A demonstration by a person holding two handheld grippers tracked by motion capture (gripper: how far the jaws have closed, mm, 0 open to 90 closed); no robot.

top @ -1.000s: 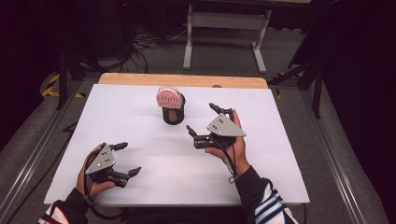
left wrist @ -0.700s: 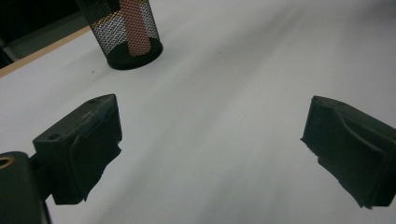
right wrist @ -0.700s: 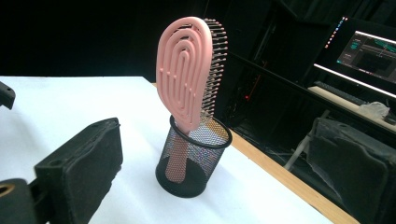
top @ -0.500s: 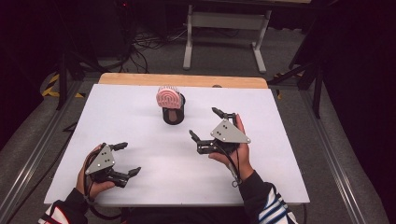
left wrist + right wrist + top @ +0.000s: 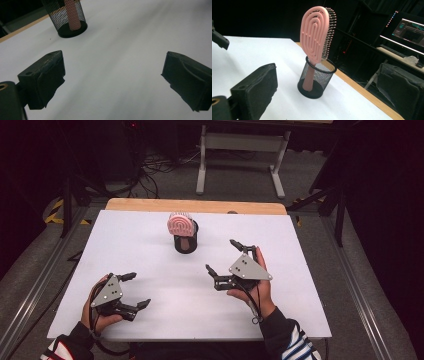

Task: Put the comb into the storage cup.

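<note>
Left gripper (image 5: pixel 131 290), black, two-jawed and hand-held with a grey three-cornered plate on top: it rests low over the near-left part of the white table (image 5: pixel 150 255), in the same place as in the two earlier high views; jaws spread wide and empty, with bare table between them in the left gripper view; the black wire-mesh cup (image 5: pixel 67 18) stands well ahead of it and off toward its left jaw.

Centre: the pink oval plastic hairbrush (image 5: pixel 181 226) stands handle-down in the black wire-mesh cup (image 5: pixel 186 241), head leaning against the rim; the head bears concentric raised ridges on its back, with dark bristles along the far edge (image 5: pixel 317 32); the handle shows through the mesh to the cup's floor.

Right gripper (image 5: pixel 230 257), of the same build: over the last second it has drawn slightly nearer the person and away from the cup; jaws wide apart and holding nothing; the brush lies ahead of it, framed between its jaws in the right gripper view, yet well apart. Judged from this, no grasp is begun; the retreat suggests repositioning before an approach to the brush head.
</note>
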